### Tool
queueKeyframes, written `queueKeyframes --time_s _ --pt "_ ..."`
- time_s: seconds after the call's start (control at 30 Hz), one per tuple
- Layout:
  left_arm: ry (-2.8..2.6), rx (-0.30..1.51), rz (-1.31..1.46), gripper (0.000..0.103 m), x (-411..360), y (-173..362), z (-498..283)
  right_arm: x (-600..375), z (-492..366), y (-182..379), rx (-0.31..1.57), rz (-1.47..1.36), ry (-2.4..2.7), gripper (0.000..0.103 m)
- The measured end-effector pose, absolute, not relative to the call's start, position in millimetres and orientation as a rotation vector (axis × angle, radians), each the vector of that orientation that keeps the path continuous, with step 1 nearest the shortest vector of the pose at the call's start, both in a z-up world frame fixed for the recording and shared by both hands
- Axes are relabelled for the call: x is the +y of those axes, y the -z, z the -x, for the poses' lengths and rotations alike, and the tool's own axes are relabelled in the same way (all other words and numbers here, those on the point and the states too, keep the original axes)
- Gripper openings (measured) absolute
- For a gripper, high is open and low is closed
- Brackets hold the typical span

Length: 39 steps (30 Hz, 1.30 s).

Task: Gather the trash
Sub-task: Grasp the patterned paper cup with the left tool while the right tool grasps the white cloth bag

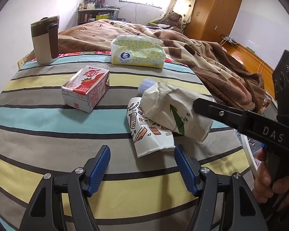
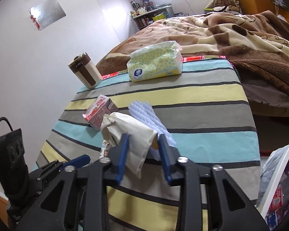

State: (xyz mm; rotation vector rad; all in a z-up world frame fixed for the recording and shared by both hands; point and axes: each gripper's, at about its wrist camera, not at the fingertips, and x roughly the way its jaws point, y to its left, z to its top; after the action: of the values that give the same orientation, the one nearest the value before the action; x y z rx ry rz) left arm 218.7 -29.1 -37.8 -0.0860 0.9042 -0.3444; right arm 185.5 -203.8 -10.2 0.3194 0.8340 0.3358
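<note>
My right gripper is shut on a crumpled white paper cup with a green arrow, held just above the striped cloth. In the left wrist view one of its black fingers lies across that cup. Under the cup lies a flattened patterned paper cup, with a pale blue foam net behind it. A red strawberry milk carton lies on its side to the left. My left gripper is open over the cloth in front of the patterned cup, with nothing between its pads.
A yellow tissue pack and a brown-and-cream tumbler stand at the table's far edge. Behind them is a bed with a brown blanket. A white-rimmed bin with wrappers inside sits at the right of the table.
</note>
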Motion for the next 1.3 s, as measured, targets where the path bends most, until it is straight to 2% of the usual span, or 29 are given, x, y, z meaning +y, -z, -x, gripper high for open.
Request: queueKeyframes --time_s 0.27,0.47,0.93,1.1,1.17,1.3 --pt "0.339 0.895 0.081 0.069 -33.6 35.8 -220.2 -223.9 -178.7 7.7 0.794 -0.365 -0.313 0.021" --pt "0.353 0.885 0.076 0.069 -42.4 33.4 -224.7 -246.9 -173.1 8.3 0.752 -0.481 -0.291 0.021" --pt "0.278 0.918 0.090 0.069 -52.4 45.7 -252.9 -266.8 -170.4 11.6 0.704 -0.506 -0.220 0.021" --pt "0.270 0.932 0.100 0.056 -50.1 50.8 -259.6 -268.0 -169.8 15.4 0.710 -0.506 -0.222 0.021" --pt "0.274 0.928 0.107 0.046 -48.7 50.3 -260.1 -269.0 -169.9 16.5 0.713 -0.509 -0.224 0.021" --pt "0.282 0.925 0.110 0.045 -47.1 49.7 -258.5 -270.9 -168.3 16.4 0.714 -0.509 -0.223 0.021"
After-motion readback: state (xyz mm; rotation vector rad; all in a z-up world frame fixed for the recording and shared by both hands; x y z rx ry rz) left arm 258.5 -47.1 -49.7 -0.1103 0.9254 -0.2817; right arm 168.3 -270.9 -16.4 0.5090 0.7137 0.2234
